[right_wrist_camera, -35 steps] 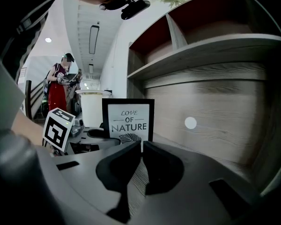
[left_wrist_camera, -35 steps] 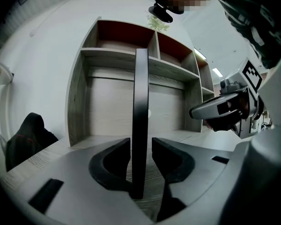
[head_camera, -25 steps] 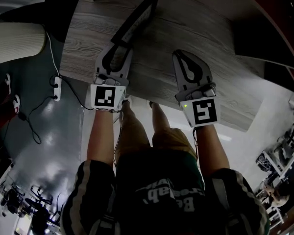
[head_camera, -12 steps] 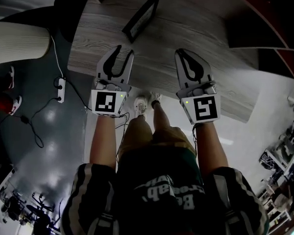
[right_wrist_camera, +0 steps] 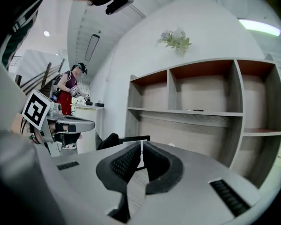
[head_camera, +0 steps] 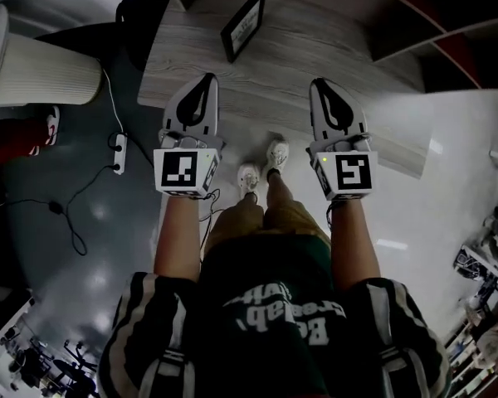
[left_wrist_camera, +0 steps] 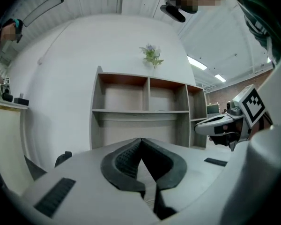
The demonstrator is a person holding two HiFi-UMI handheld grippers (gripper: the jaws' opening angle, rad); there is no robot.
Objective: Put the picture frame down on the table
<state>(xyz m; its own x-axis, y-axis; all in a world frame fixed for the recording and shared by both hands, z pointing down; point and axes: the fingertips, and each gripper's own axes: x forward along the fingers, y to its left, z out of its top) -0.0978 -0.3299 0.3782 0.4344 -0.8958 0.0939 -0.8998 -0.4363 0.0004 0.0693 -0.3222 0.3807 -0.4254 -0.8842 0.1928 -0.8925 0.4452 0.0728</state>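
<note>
The black picture frame (head_camera: 243, 25) stands on the far part of the grey wooden table (head_camera: 332, 52), free of both grippers. Its top edge (right_wrist_camera: 131, 138) shows just behind the right jaws in the right gripper view. My left gripper (head_camera: 208, 80) hangs over the table's near edge, well short of the frame, its jaws shut with nothing in them (left_wrist_camera: 141, 142). My right gripper (head_camera: 319, 84) is level with it on the right, also shut and empty (right_wrist_camera: 141, 145). Each gripper shows in the other's view: the right gripper (left_wrist_camera: 197, 125), the left gripper (right_wrist_camera: 92, 123).
An open shelf unit (left_wrist_camera: 145, 108) with a small plant (left_wrist_camera: 152, 55) on top stands behind the table. A white ribbed column (head_camera: 54, 69) and a power strip (head_camera: 119, 152) with cables are on the floor at left. A person in red (right_wrist_camera: 69, 90) stands far left.
The left gripper, at the frame a second ago, has drawn back to the table's near edge and shut its jaws. The right gripper has drawn back too. The frame stays on the table.
</note>
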